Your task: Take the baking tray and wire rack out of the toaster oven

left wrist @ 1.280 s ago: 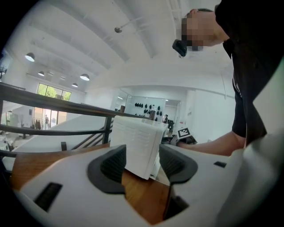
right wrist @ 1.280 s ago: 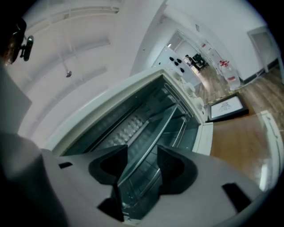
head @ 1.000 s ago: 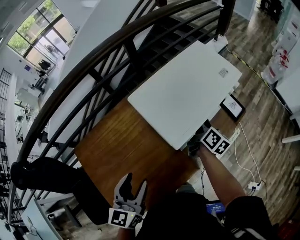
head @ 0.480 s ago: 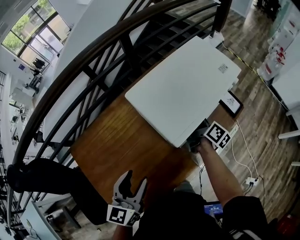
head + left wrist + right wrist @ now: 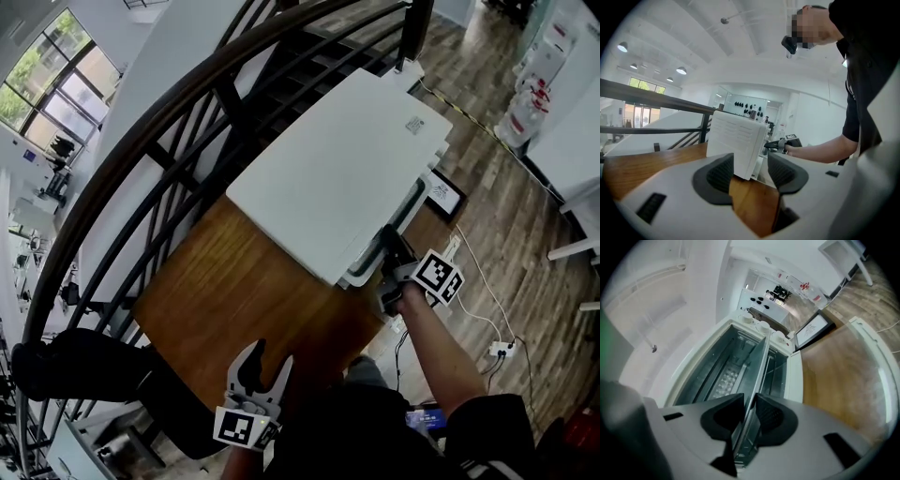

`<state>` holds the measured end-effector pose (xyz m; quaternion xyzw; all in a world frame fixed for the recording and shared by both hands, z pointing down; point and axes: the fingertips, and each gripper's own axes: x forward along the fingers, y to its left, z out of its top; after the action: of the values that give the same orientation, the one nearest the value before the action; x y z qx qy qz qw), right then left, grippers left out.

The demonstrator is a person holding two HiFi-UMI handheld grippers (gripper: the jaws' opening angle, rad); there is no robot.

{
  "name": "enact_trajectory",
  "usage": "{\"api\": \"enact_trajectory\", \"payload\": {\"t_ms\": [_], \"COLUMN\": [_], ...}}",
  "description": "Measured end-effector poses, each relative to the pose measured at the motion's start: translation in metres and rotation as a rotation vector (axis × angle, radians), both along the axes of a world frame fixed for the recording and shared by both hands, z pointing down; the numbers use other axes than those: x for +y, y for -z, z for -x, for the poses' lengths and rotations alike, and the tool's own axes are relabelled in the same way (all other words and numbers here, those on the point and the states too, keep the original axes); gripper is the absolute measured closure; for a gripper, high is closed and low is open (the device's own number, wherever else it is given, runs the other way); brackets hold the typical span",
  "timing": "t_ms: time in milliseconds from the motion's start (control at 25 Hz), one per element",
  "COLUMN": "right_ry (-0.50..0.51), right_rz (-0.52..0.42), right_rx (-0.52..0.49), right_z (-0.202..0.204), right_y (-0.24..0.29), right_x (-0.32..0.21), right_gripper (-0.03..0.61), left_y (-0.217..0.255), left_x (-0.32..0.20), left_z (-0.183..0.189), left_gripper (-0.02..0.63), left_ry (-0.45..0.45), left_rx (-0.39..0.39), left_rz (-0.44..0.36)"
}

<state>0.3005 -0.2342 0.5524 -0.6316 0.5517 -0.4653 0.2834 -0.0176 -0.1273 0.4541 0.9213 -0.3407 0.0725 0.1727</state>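
Note:
A white toaster oven (image 5: 328,183) stands on a wooden table (image 5: 234,300), its open front turned to the right. In the right gripper view I look into its metal cavity. A thin baking tray (image 5: 758,363) runs edge-on between the jaws. My right gripper (image 5: 750,405) has just been closing and is shut on that tray edge. Thin rack bars (image 5: 774,363) show beside the tray. From the head view the right gripper (image 5: 389,267) sits at the oven's front corner. My left gripper (image 5: 261,361) hangs open at the table's near edge, holding nothing, and faces the oven's side wall (image 5: 736,140).
The oven door (image 5: 874,380) hangs open at the right of the cavity. A dark stair railing (image 5: 187,103) curves behind the table. A framed picture (image 5: 443,195), a cable and a power strip (image 5: 497,349) lie on the wood floor.
The right gripper has moved up against the oven's open front and its jaws have closed. The left gripper has sunk slightly at the table's near edge.

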Motion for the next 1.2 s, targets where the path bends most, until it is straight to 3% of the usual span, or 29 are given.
{"api": "enact_trajectory", "payload": {"t_ms": [320,640,960,1200], "right_ry": [-0.083,-0.172,-0.226,-0.180], "right_rz": [0.026,-0.028,-0.046,-0.071], "right_rx": [-0.057,-0.158,-0.121,-0.094], "right_z": [-0.025,-0.047,-0.063,-0.052], "right_y": [-0.009,-0.002,0.003,0.016], "right_x": [0.053,0.098,0.147,0.188], "right_gripper": [0.521,0.526,0.525,0.523], "left_y": [-0.010,-0.018,-0.029,-0.039], "left_x": [0.011,0.019,0.028,0.032], "left_z": [-0.014,-0.022,-0.032,-0.057], "left_gripper": [0.382,0.385,0.385,0.385], "left_ry": [-0.072,-0.147,-0.207,-0.283], "left_rx": [0.005,0.011,0.006,0.028], "left_rz": [0.003,-0.001,0.010,0.041]}}
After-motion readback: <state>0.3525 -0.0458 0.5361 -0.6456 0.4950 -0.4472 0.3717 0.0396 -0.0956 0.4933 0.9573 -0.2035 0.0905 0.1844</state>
